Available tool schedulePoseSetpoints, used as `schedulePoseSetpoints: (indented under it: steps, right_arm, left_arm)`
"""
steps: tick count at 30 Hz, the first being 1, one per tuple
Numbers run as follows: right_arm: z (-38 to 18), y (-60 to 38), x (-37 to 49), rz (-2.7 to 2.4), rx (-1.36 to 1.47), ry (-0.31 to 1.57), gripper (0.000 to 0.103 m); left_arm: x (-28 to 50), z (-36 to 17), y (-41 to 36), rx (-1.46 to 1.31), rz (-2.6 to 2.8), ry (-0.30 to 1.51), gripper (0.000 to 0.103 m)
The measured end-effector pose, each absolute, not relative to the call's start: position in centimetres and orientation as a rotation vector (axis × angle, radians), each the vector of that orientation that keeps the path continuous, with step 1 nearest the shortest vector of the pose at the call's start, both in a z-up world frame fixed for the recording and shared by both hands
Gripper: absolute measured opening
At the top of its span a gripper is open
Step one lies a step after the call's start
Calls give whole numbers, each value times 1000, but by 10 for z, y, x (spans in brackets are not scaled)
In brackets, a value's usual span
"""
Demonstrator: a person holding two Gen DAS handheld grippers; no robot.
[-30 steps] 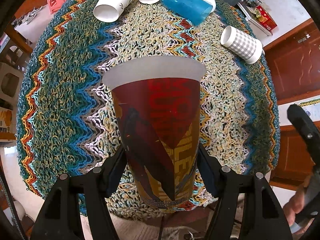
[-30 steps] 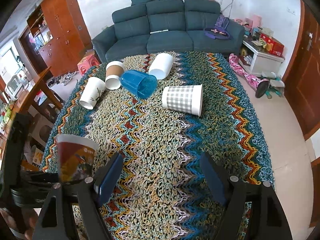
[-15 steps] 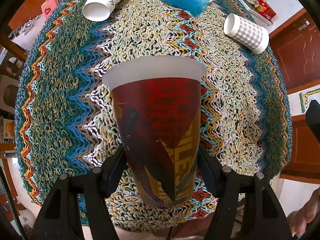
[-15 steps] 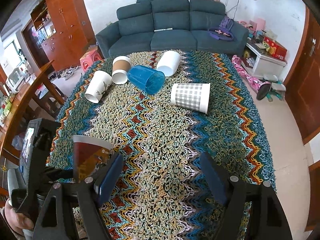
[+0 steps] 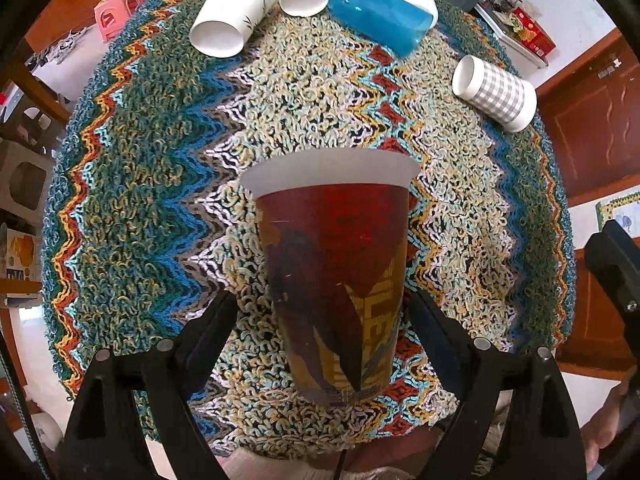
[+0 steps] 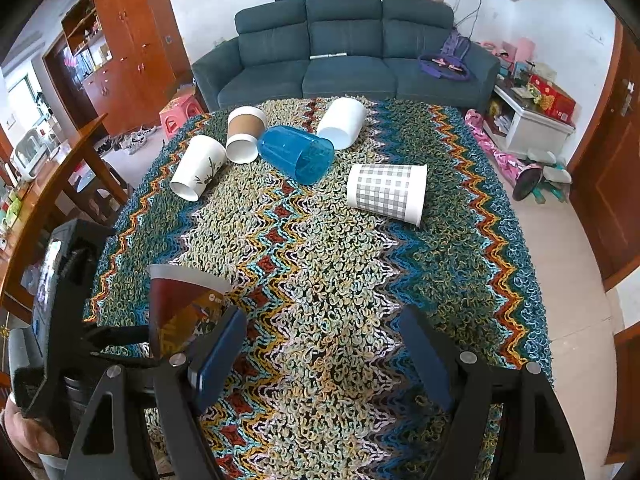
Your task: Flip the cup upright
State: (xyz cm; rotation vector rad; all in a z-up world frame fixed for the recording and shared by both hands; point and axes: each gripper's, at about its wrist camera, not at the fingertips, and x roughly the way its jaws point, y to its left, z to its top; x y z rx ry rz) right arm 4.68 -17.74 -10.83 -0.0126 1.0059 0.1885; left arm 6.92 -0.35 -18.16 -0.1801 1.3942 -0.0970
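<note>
A red and yellow printed paper cup (image 5: 334, 280) with a white rim stands upright on the zigzag knitted tablecloth (image 5: 152, 184), mouth up. My left gripper (image 5: 324, 320) is open; its fingers stand apart from the cup on both sides. The same cup (image 6: 180, 308) shows at the left of the right wrist view, with the left gripper (image 6: 116, 344) around its base. My right gripper (image 6: 320, 356) is open and empty above the near middle of the cloth.
Several cups lie on their sides farther back: a white leaf-print cup (image 6: 198, 168), a brown-sleeved cup (image 6: 244, 134), a blue plastic cup (image 6: 298, 154), a plain white cup (image 6: 342, 122) and a grey checked cup (image 6: 386, 192). A sofa (image 6: 344, 64) stands behind the table.
My left gripper has opened: its fingers now stand off the red cup, which has settled lower on the cloth. The right gripper has barely moved.
</note>
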Motion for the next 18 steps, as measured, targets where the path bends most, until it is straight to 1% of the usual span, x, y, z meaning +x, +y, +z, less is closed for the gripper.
schedulePoseSetpoints:
  steps: [18]
  right_arm:
    - [-92, -167, 37, 217, -11, 983, 79]
  left_arm:
    - [26, -121, 14, -202, -168, 1270, 90]
